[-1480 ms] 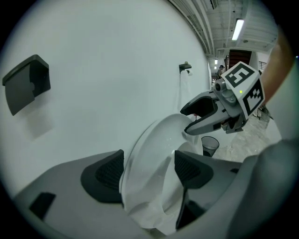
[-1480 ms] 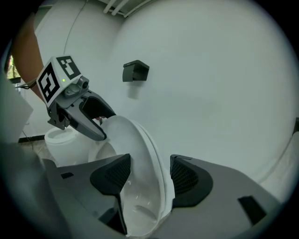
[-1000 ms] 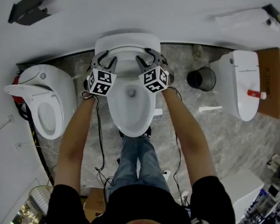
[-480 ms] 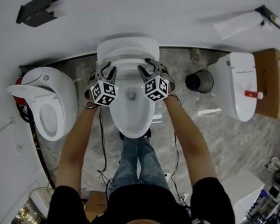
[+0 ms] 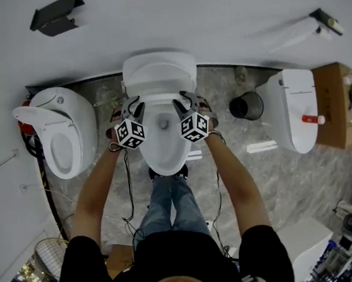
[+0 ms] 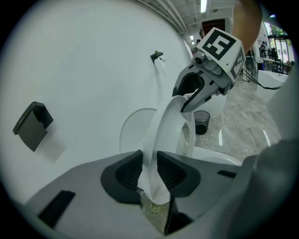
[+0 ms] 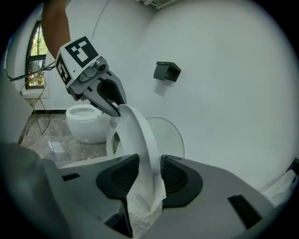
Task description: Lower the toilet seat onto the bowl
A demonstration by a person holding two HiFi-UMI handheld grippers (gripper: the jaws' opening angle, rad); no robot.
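Head view: over the last second both hands have drawn back toward six o'clock, away from the raised lid [image 5: 160, 73] at twelve. At nine o'clock of the bowl [image 5: 161, 167], the left gripper [image 5: 132, 106] has just been closing its jaws. Its own view shows them pinching the white rim of the toilet seat [image 6: 161, 130]. The seat stands tilted between lid and bowl, off the lid and not yet down. At three o'clock the right gripper [image 5: 186, 104], jaws likewise just closing, clamps the opposite rim. Lowering looks about midway, and both grips seem firm enough to carry it down evenly.
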